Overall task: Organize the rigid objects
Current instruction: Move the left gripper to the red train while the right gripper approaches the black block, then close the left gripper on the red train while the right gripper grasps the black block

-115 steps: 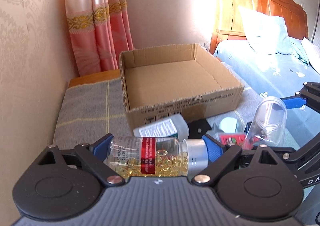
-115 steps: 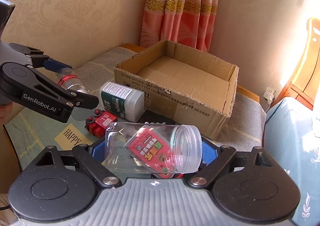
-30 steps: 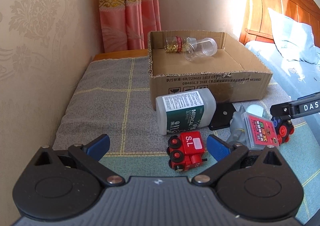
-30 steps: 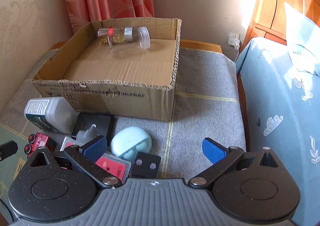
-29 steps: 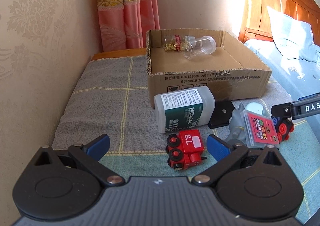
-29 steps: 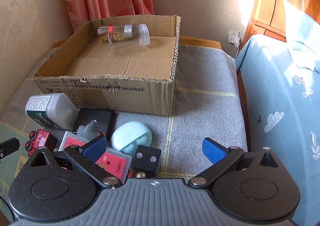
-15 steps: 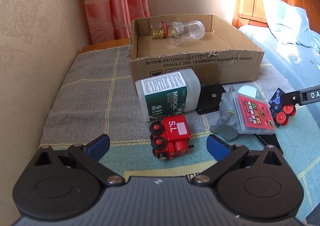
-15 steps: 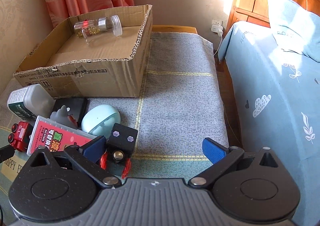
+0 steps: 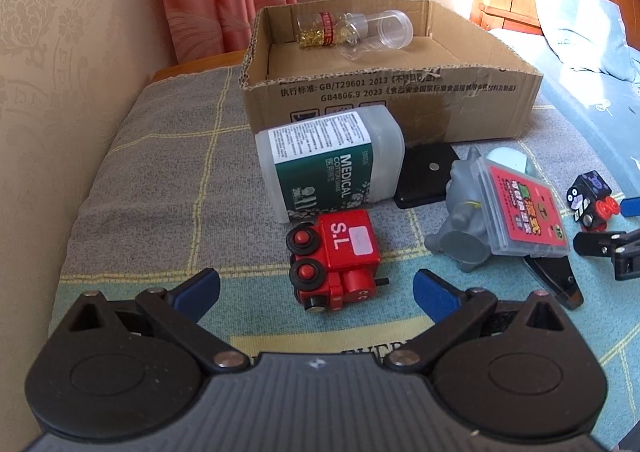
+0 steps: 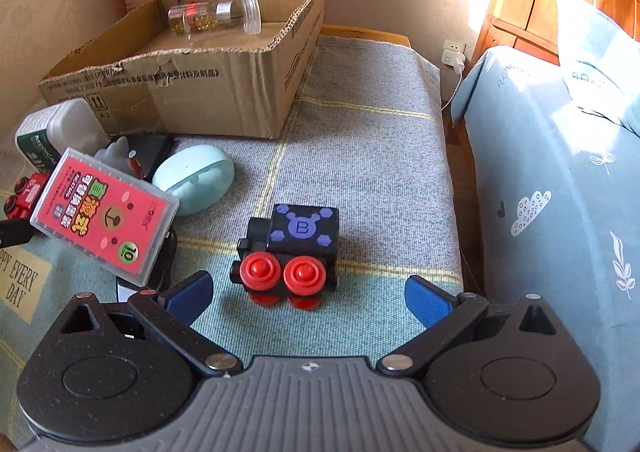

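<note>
Both claws lined up on toy trains, box waiting behind.

Left wrist: left gripper (image 9: pixel 316 286) wide open, empty; red train (image 9: pixel 335 259) lies between its fingers. Close squarely on the body.
Right wrist: right gripper (image 10: pixel 308 294) wide open, empty, around black train (image 10: pixel 288 252); avoid the wheels. Cardboard box (image 10: pixel 224 92) stands beyond.

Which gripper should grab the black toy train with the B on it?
The right gripper, most likely. Its jaws are open and the black train sits straight ahead between its fingertips. The left gripper is open too, but it is lined up on the red train instead.
</note>
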